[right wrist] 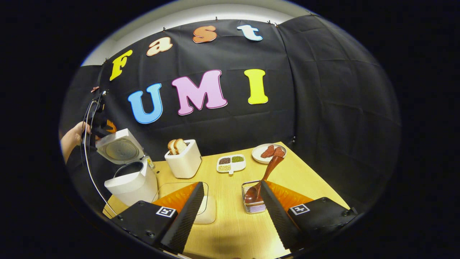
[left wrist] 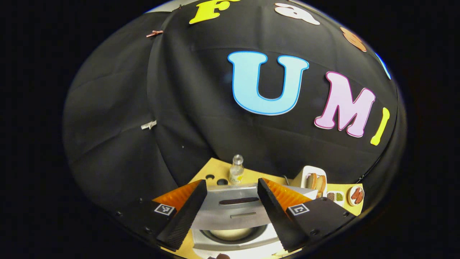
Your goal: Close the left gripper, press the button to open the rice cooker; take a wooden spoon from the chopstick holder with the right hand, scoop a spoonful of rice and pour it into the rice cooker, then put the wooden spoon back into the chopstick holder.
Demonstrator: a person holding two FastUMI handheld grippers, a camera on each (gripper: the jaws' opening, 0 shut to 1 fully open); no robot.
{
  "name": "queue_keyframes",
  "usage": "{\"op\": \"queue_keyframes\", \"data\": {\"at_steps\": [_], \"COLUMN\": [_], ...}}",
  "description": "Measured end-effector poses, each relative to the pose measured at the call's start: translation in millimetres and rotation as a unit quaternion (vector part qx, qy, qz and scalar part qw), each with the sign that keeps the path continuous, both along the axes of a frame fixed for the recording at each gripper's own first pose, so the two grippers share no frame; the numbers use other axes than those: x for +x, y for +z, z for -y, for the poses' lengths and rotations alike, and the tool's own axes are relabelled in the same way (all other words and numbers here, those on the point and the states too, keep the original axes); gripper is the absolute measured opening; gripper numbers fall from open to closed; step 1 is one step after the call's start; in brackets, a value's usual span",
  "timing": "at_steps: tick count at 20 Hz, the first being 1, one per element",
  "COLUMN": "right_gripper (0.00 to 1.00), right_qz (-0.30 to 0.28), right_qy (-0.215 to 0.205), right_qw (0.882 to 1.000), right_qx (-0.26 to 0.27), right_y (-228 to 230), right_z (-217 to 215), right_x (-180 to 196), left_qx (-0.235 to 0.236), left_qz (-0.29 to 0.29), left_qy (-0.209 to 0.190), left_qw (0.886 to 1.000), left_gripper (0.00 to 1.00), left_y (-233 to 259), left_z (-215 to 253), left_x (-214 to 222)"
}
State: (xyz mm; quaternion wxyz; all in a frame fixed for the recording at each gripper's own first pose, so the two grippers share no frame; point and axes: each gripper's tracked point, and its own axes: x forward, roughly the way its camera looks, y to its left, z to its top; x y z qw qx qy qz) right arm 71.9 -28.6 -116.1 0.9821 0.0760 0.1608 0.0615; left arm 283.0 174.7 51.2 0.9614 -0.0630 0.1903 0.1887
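Rice cooker (right wrist: 131,181) sits at 9 o'clock on the table (right wrist: 230,223) in right gripper view, lid up. Wooden spoon (right wrist: 264,178) rests in chopstick holder (right wrist: 254,205) (6 o'clock, w/ handle tilted). Left gripper (left wrist: 231,196) and right gripper (right wrist: 231,199): fingers spread, holding nothing.

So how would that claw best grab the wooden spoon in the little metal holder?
Probably by the handle: the wooden spoon sits bowl-down in the chopstick holder, its handle leaning up and away. The open right gripper could come from above and pinch across it.
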Motion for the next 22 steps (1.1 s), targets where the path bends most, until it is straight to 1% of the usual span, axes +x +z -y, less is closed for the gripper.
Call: {"op": "queue_keyframes", "data": {"at_steps": [3,7,10,14,16,18,20,22], "right_gripper": [0.98,0.99,0.98,0.99,0.99,0.99,0.98,0.99], "right_qz": [-0.024,-0.033,-0.033,-0.044,-0.05,-0.049,-0.05,-0.053], "right_qy": [0.015,0.02,0.026,0.029,0.035,0.045,0.051,0.056], "right_qw": [1.0,0.999,0.999,0.999,0.998,0.998,0.997,0.997], "right_qx": [0.007,0.017,0.009,0.007,0.003,0.01,0.009,0.006], "right_y": [-17,-18,-21,-29,-33,-33,-36,-41], "right_z": [-1,6,12,16,15,9,7,6], "right_x": [-4,-1,-3,-4,-6,-5,-4,-5], "left_qx": [-0.022,-0.035,-0.025,0.013,0.007,0.007,0.012,0.02], "left_qz": [-0.009,-0.008,-0.022,-0.044,-0.052,-0.062,-0.071,-0.067], "left_qy": [0.005,0.013,0.016,0.013,0.017,0.017,0.013,0.009], "left_qw": [1.0,0.999,0.999,0.999,0.998,0.998,0.997,0.997], "left_gripper": [0.98,0.99,0.99,0.99,0.99,0.99,0.99,1.0], "left_y": [-30,-65,-91,-118,-131,-147,-160,-163], "left_z": [12,23,33,41,45,48,52,56], "left_x": [-20,-36,-45,-51,-52,-55,-58,-56]}}
